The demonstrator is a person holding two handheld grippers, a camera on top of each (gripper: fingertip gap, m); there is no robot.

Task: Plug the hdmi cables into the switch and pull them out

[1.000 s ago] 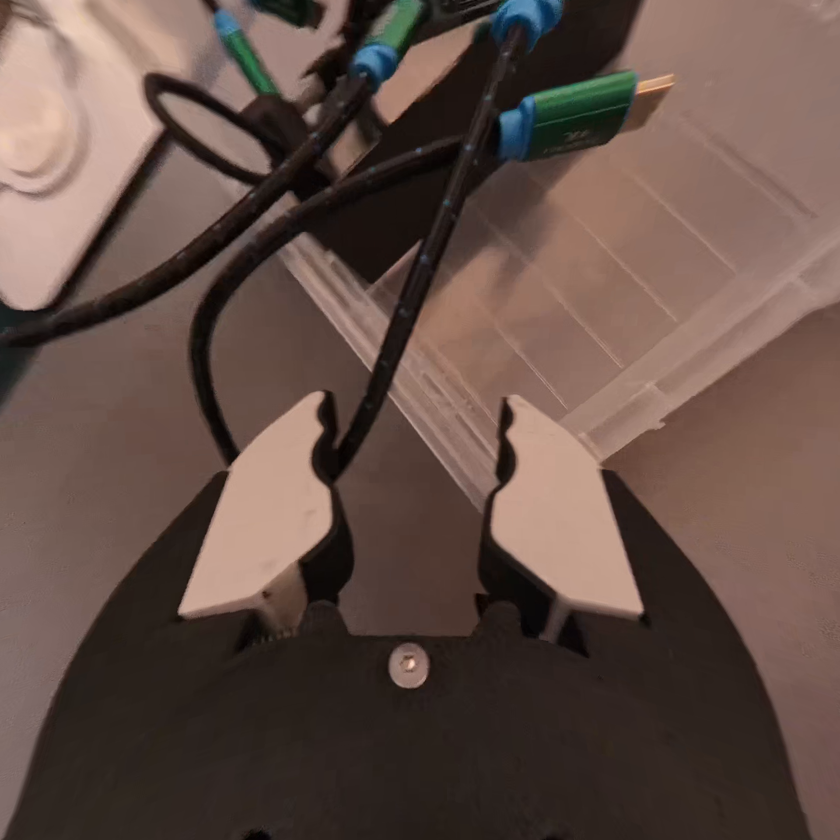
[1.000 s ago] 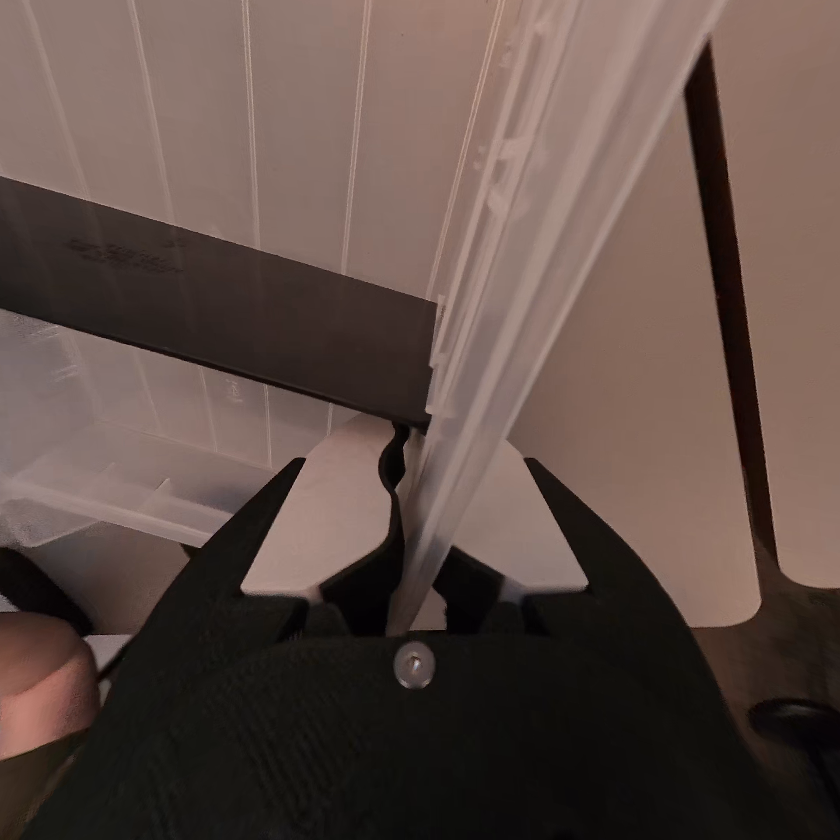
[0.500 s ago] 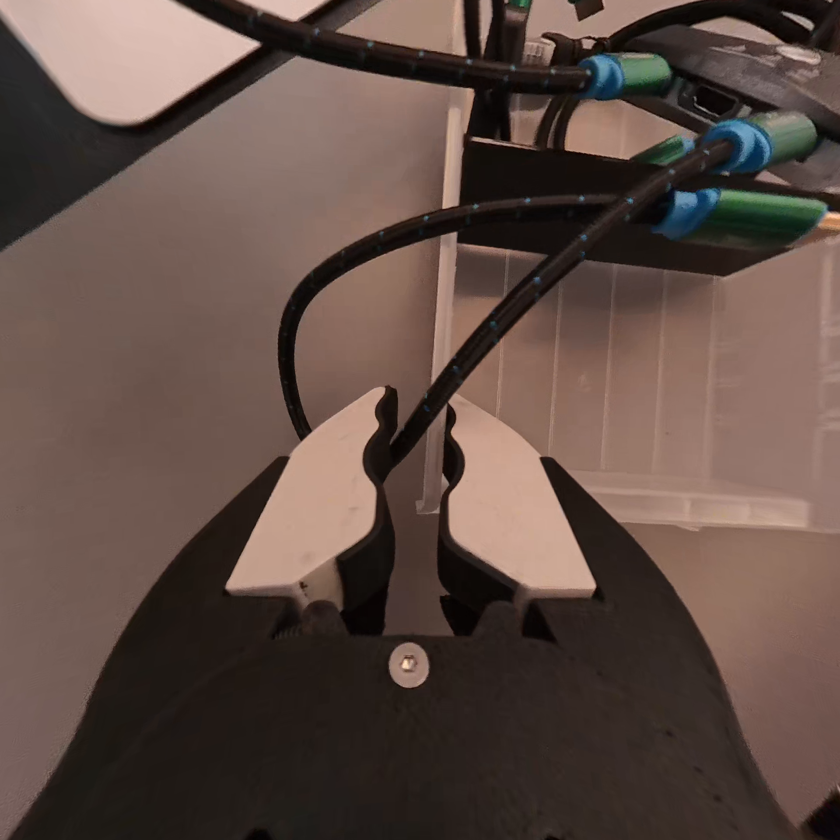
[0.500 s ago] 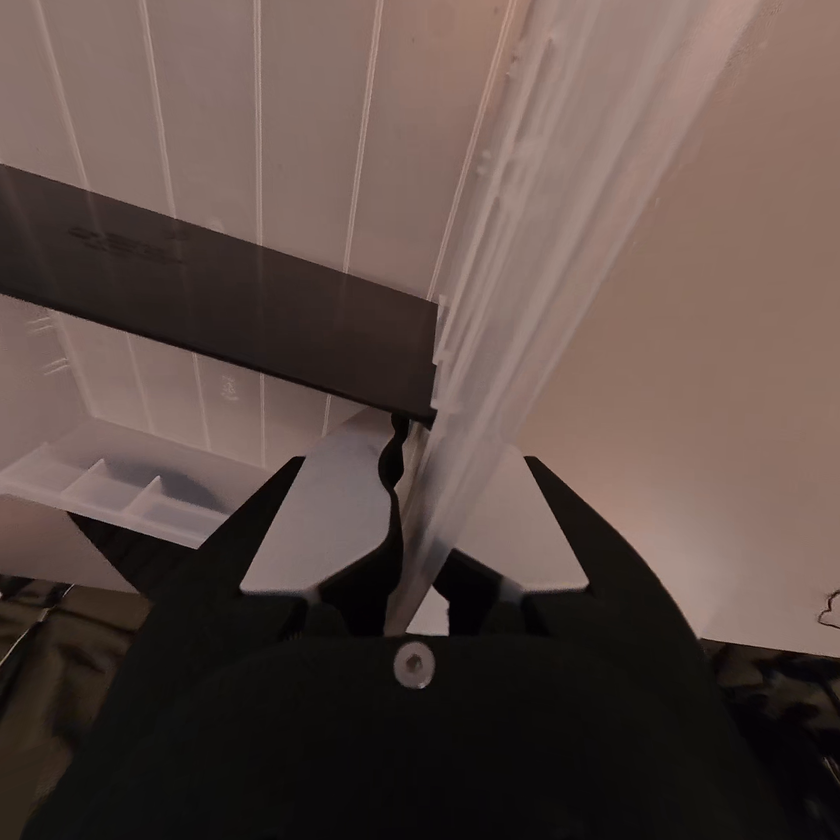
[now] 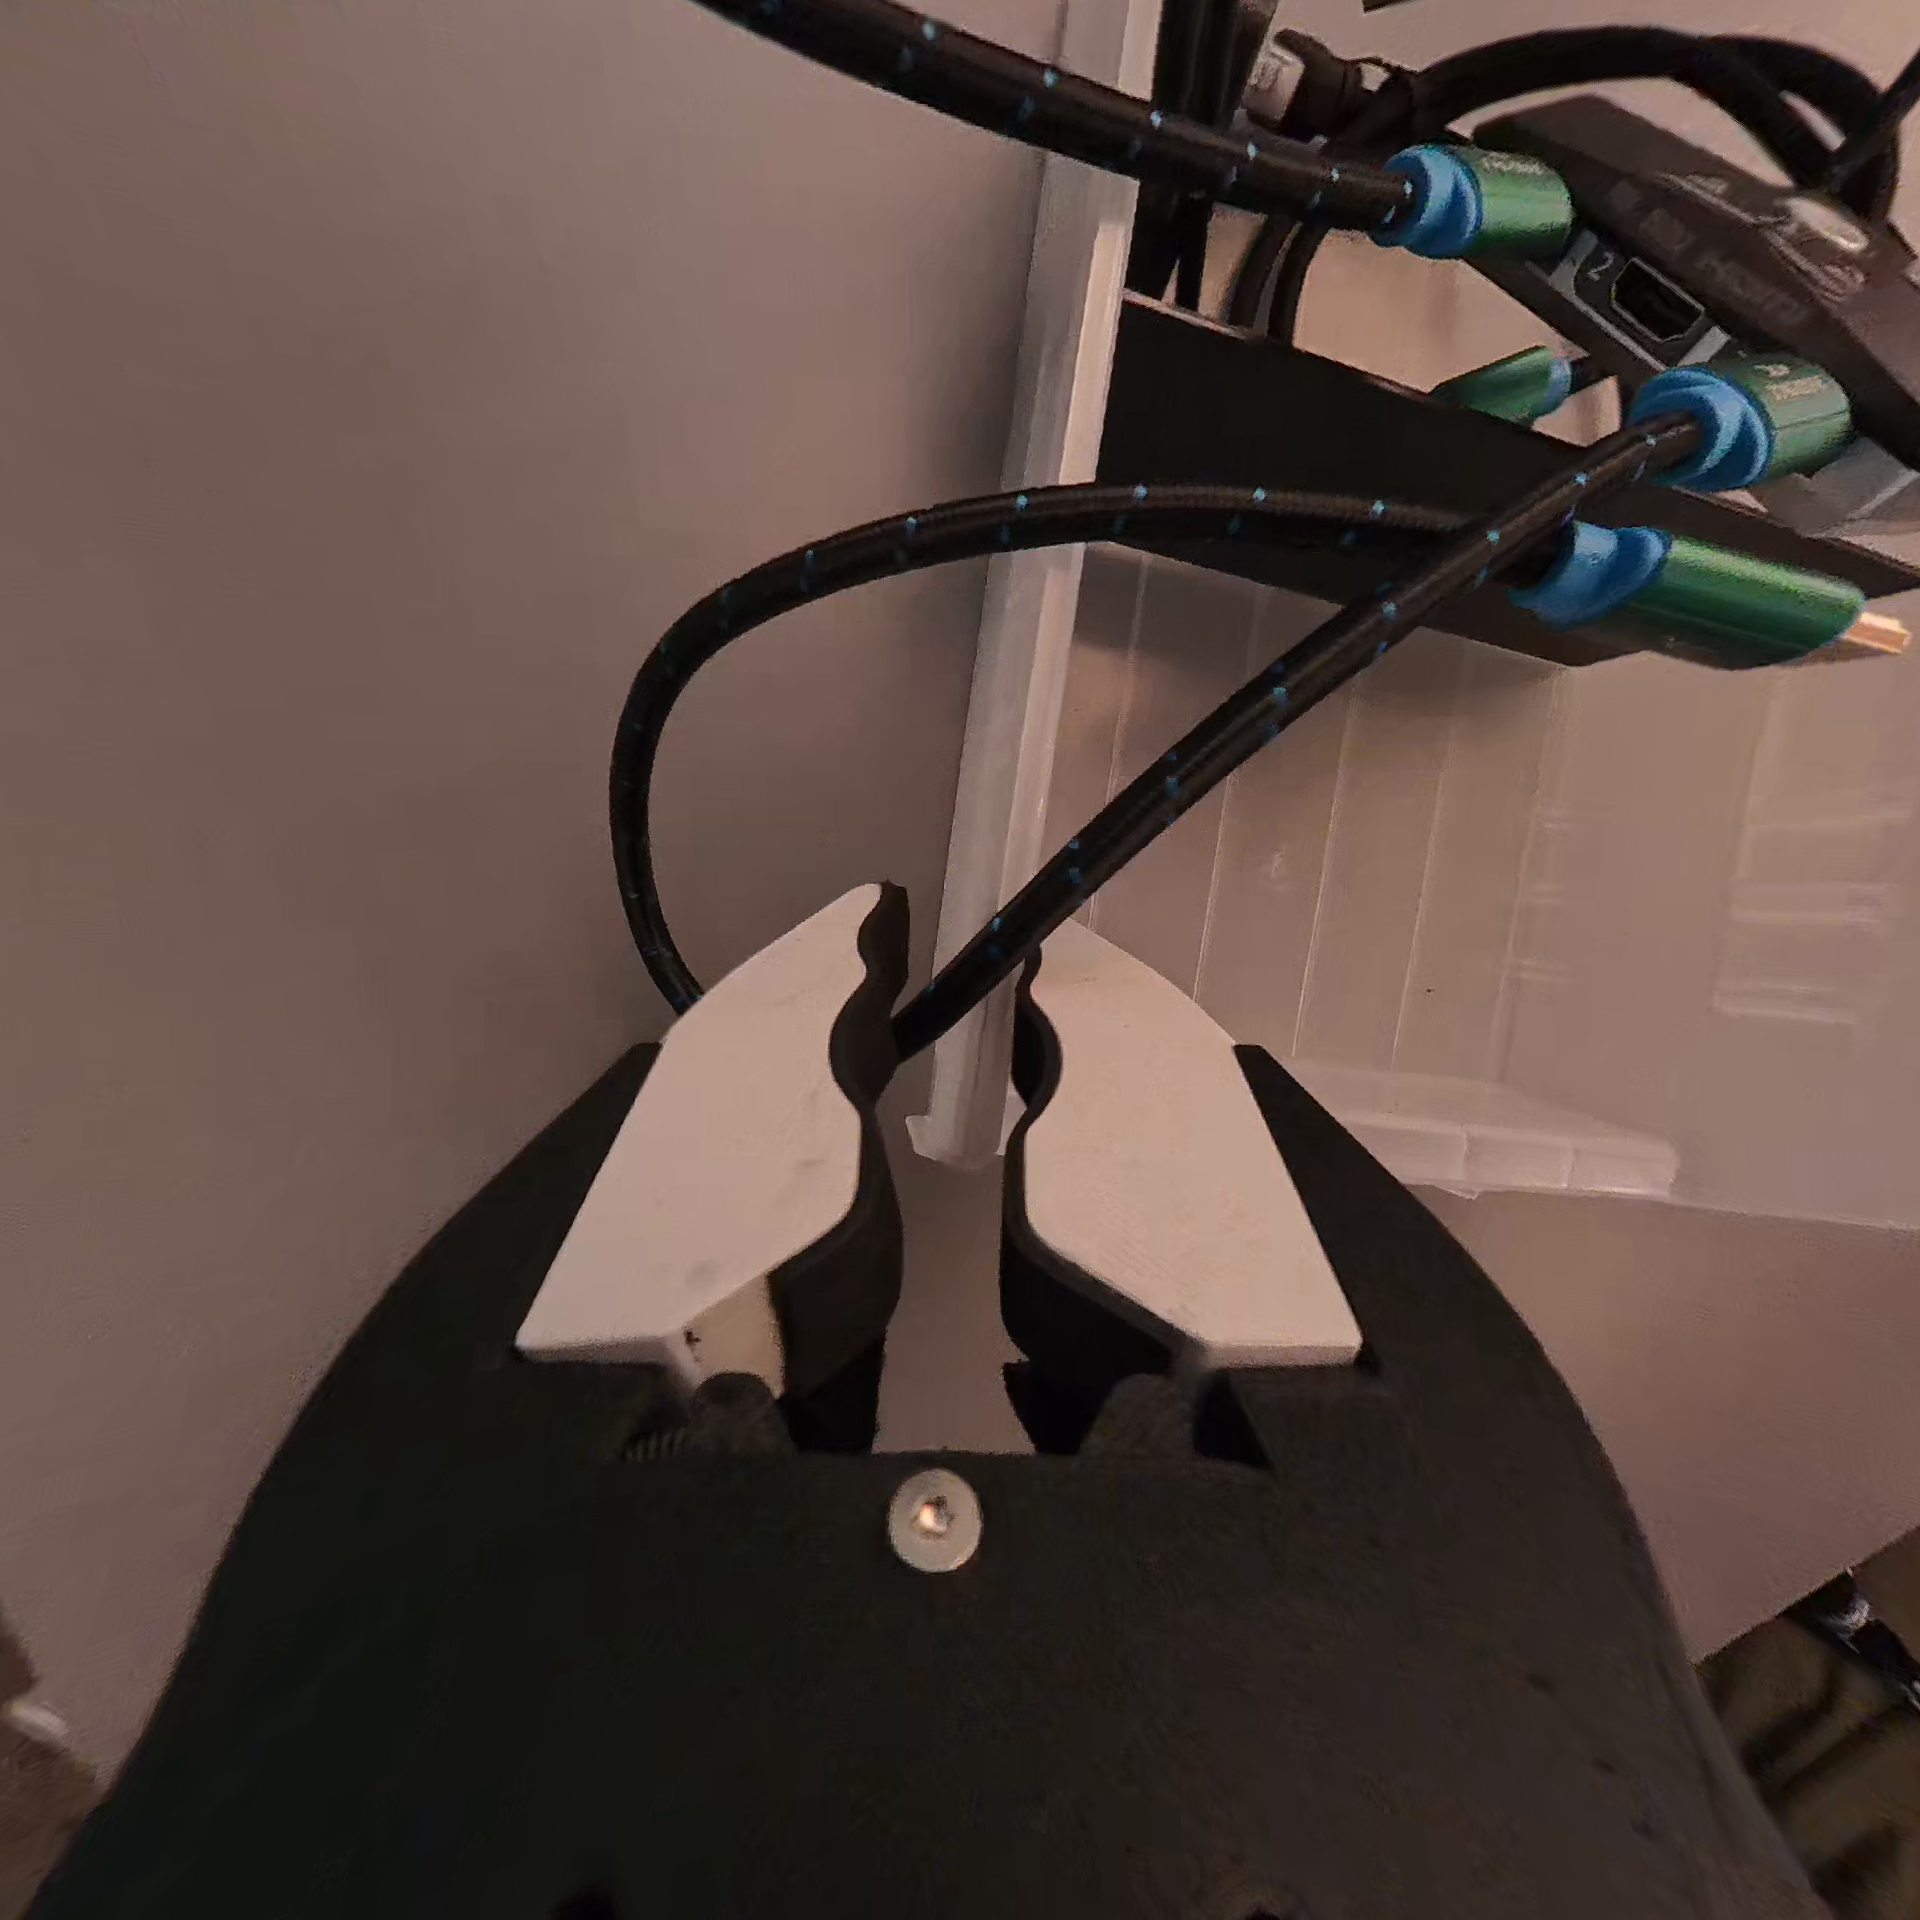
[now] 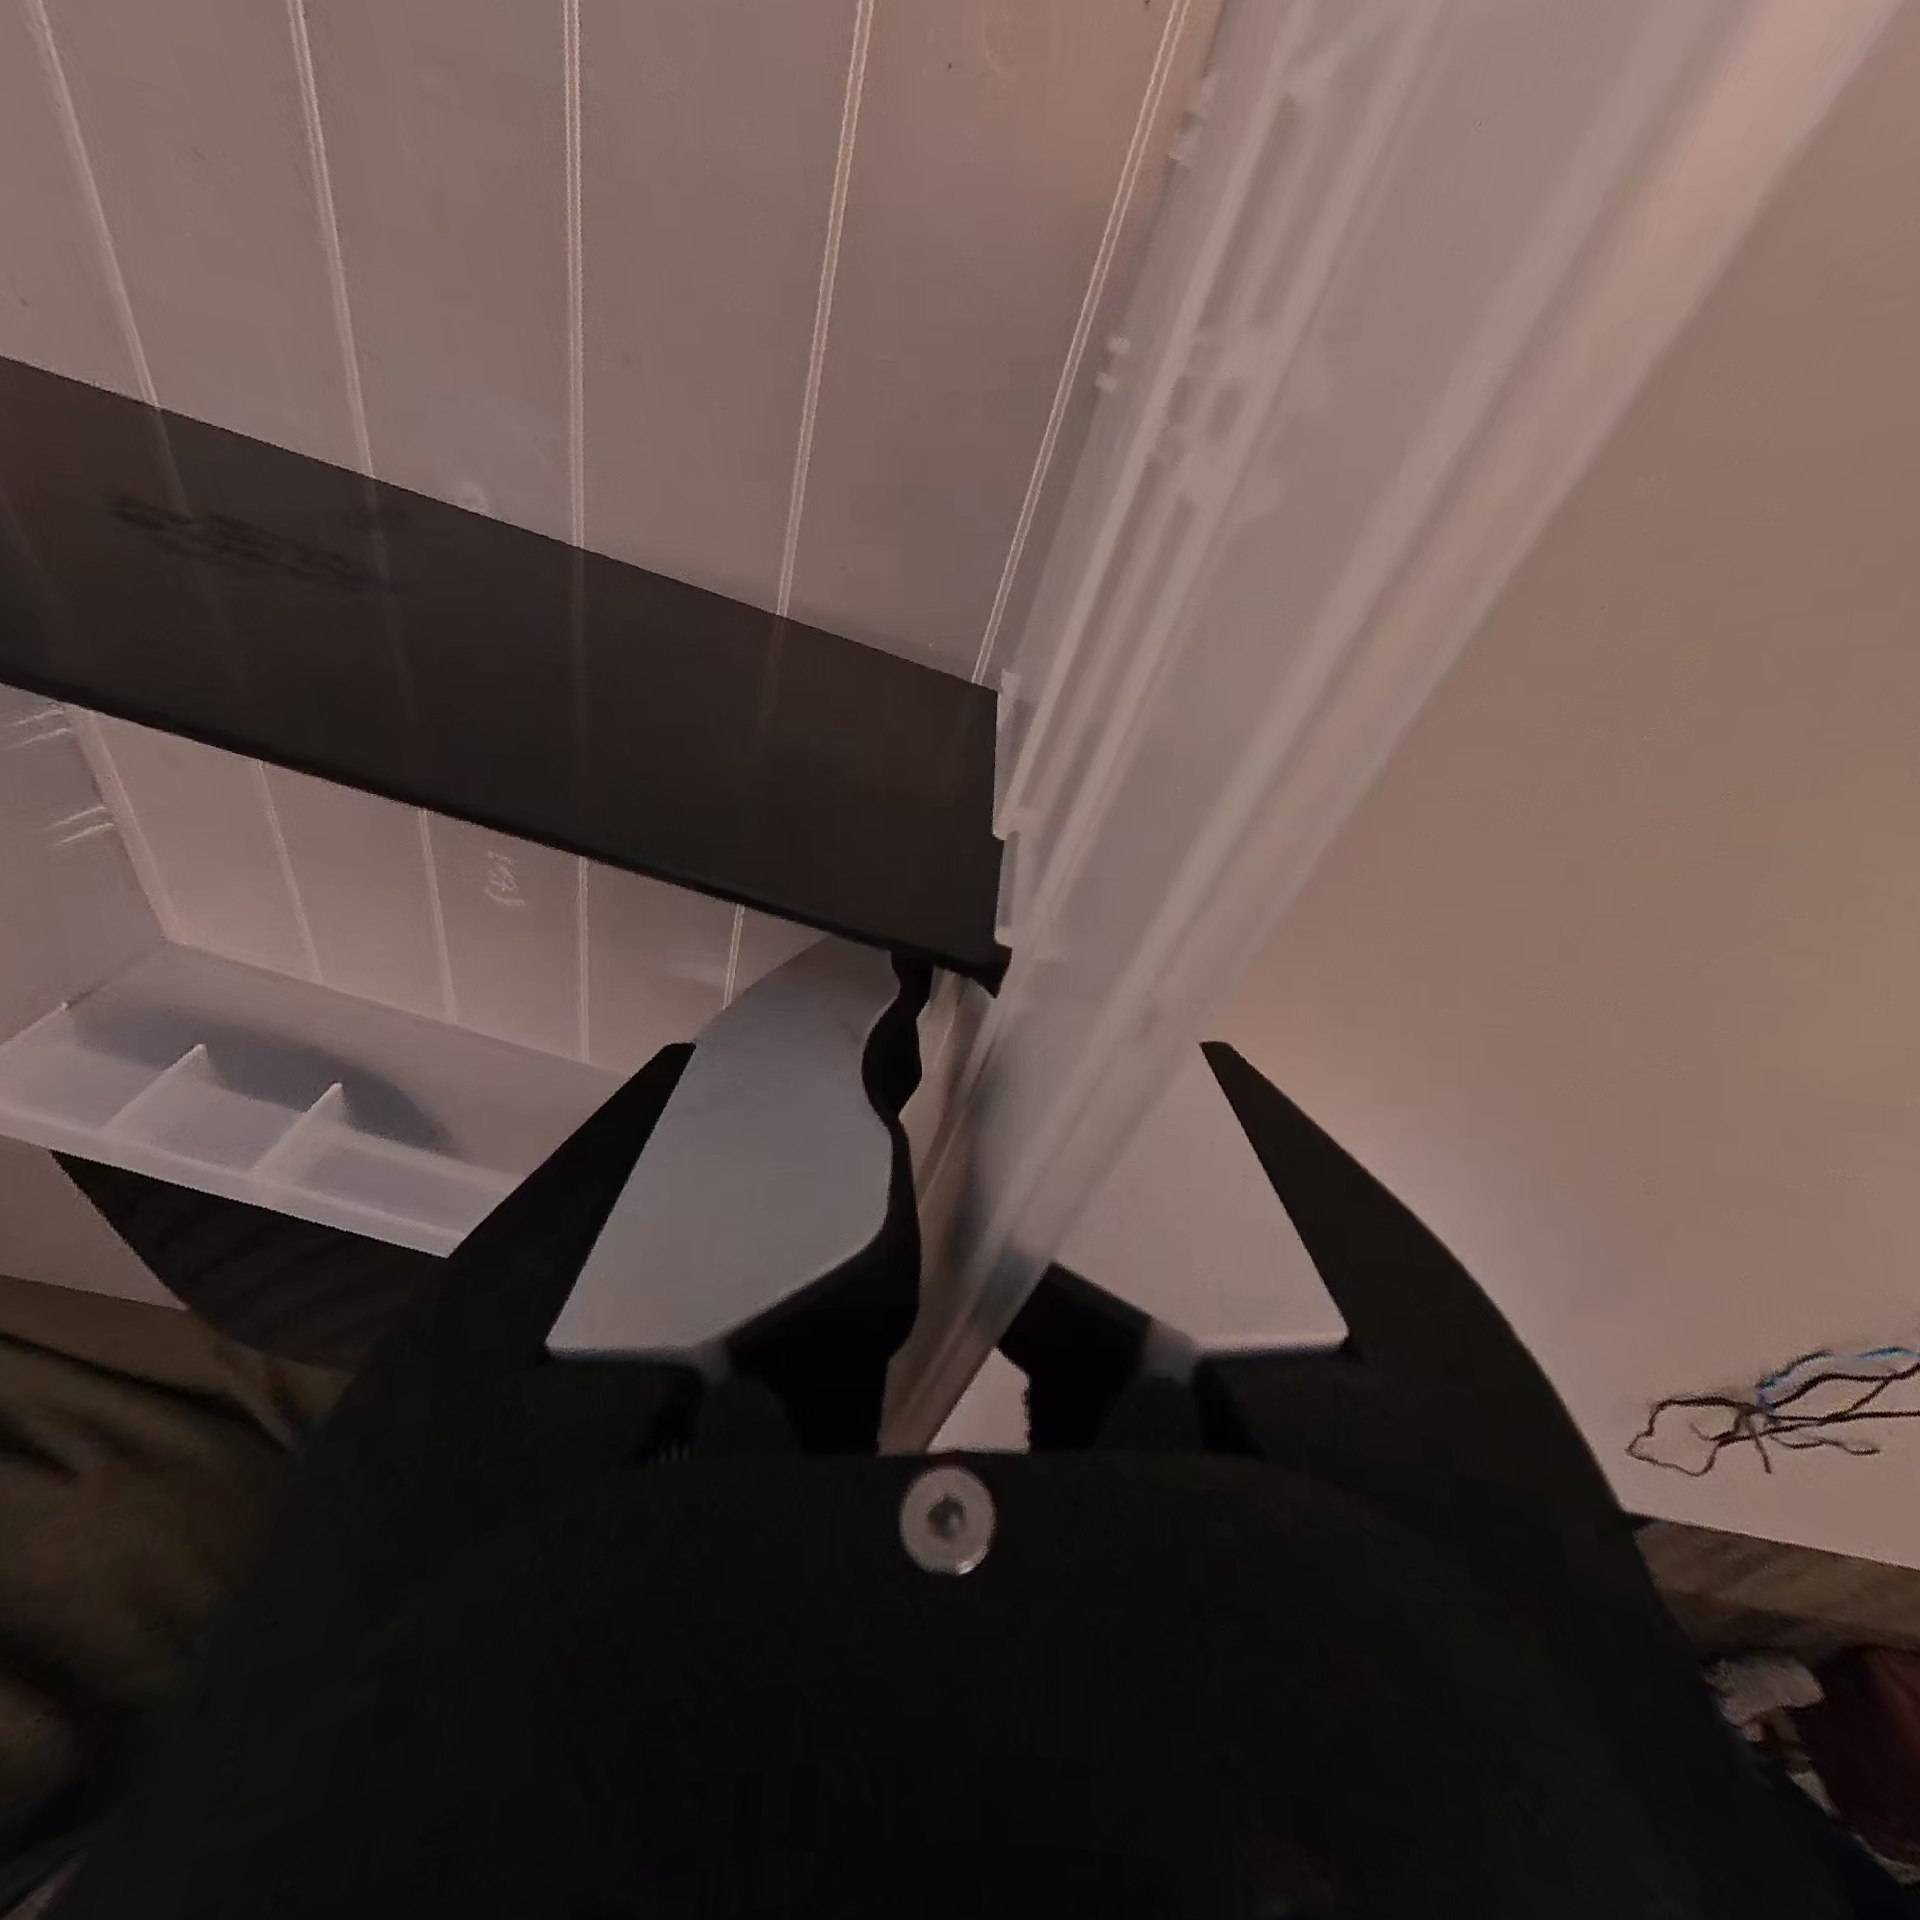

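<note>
The switch [image 5: 1714, 281] runs off the frame's right edge, its far ports unseen. A braided cable [image 5: 1195, 800] vanishes between the left hand-held gripper [image 5: 961, 997] fingers, contact with the right finger unclear. In the right wrist view, a clear plastic bin's rim [image 6: 1174, 727] blurs, hiding the right finger of the right hand-held gripper [image 6: 940, 1049].

Pale tabletop [image 5: 416, 520], clear plastic bin [image 5: 1455, 883] on it, loose thread tangle [image 6: 1766, 1423] near its edge
</note>
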